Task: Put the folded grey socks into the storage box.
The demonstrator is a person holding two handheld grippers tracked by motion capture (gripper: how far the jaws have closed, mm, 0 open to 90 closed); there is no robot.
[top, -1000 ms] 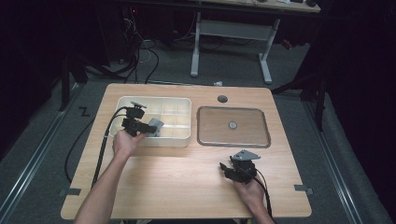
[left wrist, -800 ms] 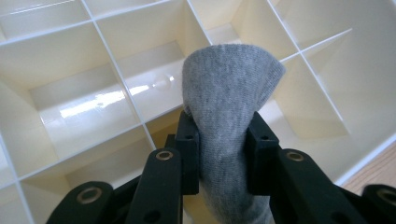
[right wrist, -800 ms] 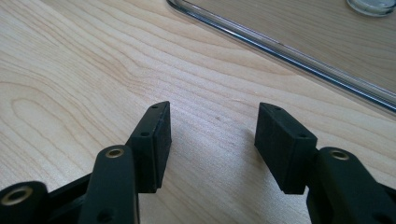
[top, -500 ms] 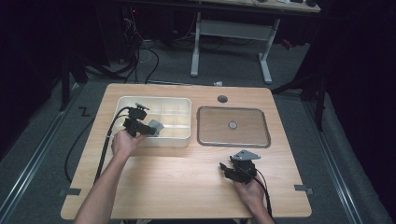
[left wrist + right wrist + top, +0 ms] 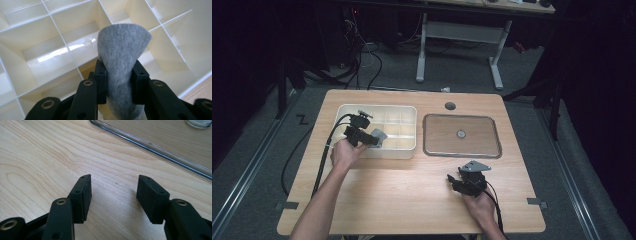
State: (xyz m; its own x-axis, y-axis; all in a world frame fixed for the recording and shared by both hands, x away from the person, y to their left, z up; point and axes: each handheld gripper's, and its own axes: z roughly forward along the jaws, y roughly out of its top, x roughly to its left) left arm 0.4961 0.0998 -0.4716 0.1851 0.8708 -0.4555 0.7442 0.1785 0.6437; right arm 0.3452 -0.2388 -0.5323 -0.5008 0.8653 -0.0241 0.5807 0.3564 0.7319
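1. We see a wooden bench (image 5: 377,185) with a white divided organiser box (image 5: 404,131) toward its far-left corner and a clear, metal-rimmed tray (image 5: 462,150) just to the right of it, nearer the far-right corner.
2. Left tongs (image 5: 374,137): held by the left hand (image 5: 344,152) over the near side of the box. In the left gripper view the left tongs (image 5: 119,75) are clamped on a grey knitted cloth (image 5: 122,65); the jaws are closed down to the thickness of the fabric.
3. The cloth sticks up past the jaw tips as a rounded fold, above the box compartments (image 5: 75,45). We can't tell which compartment it's over, or whether its lower end touches the box. In the high view it's a small grey patch (image 5: 379,135) at the gripper's tip.
4. Right tongs (image 5: 457,179): held by the right hand (image 5: 479,202) near the bench's near edge, right of centre, just short of the tray's near rim. Grey three-cornered plate (image 5: 474,166) on top.
5. In the right gripper view the right tongs (image 5: 113,192) are wide open, nothing between the jaws, just above bare wood (image 5: 50,157). Tray rim (image 5: 150,143) runs across the top right, with a small round clear object (image 5: 198,123) inside the tray.
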